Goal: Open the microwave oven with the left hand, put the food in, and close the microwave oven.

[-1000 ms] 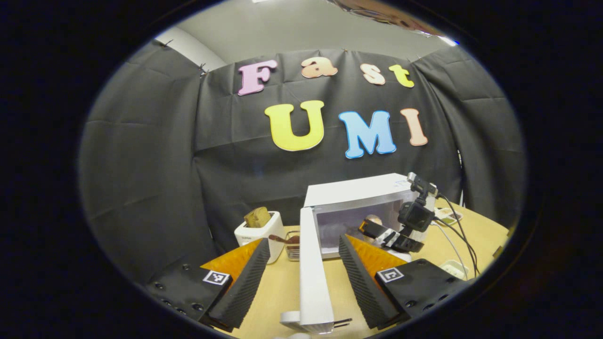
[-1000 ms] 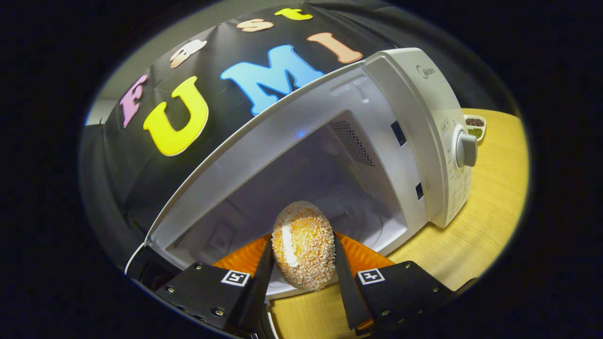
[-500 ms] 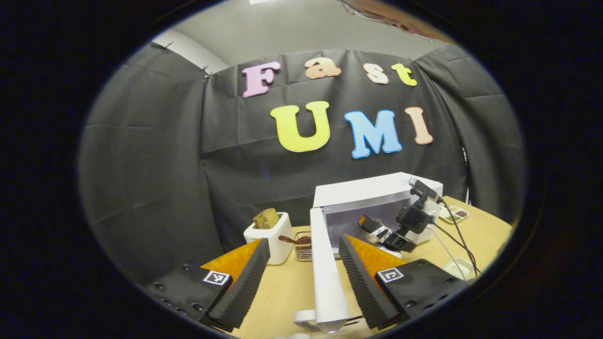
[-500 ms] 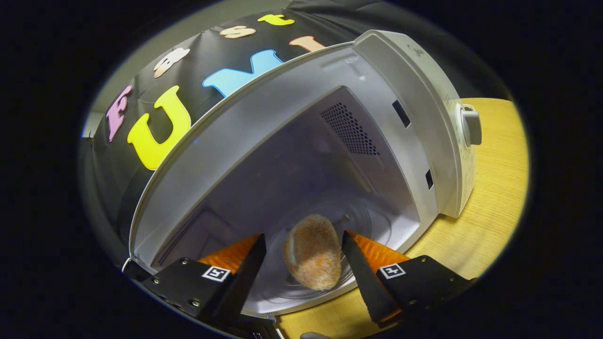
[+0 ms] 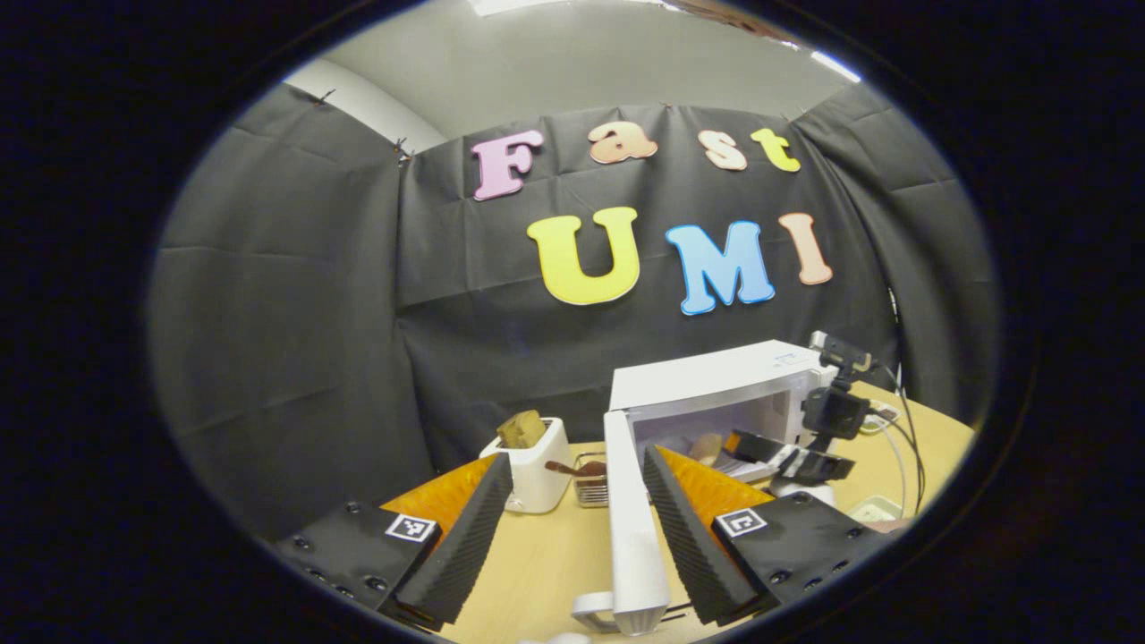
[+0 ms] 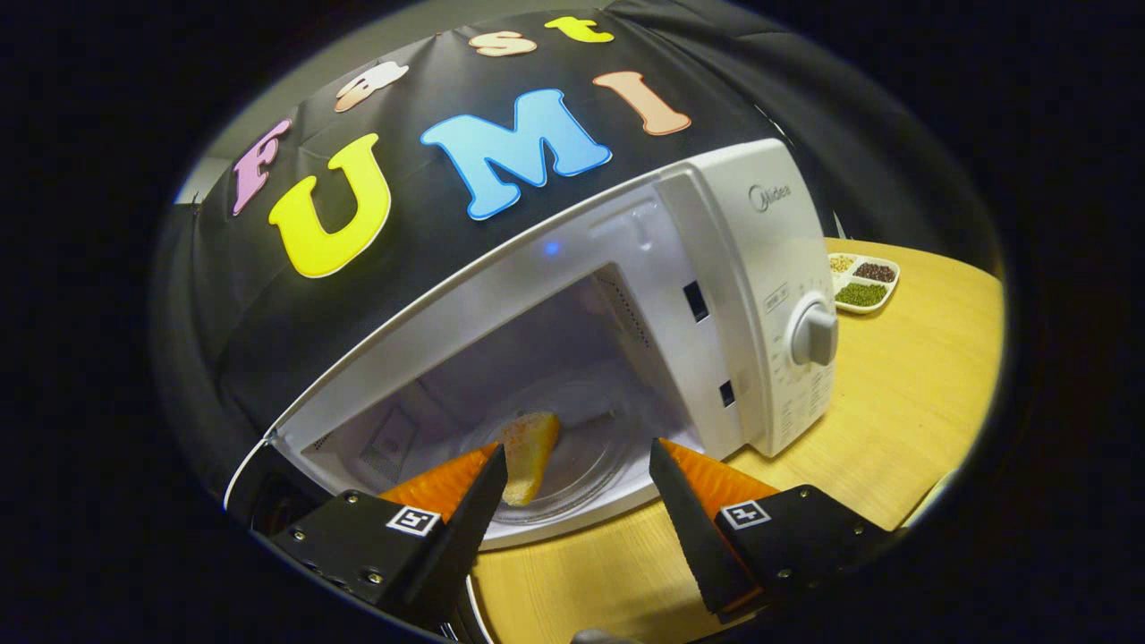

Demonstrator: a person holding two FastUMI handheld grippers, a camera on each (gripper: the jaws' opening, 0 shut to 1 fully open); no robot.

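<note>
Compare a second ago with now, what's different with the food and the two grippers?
The right gripper let go of the breaded food, left it on the glass plate inside the microwave, and backed out with open fingers. The door stayed open between the left gripper's open fingers. The toaster did not move.

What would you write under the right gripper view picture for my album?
Open tool in front of the open microwave, with the food lying on the glass plate inside.

White toaster (image 5: 535,465) holding bread (image 5: 523,429) — divided dish (image 6: 862,283) on table (image 6: 912,394).
</note>
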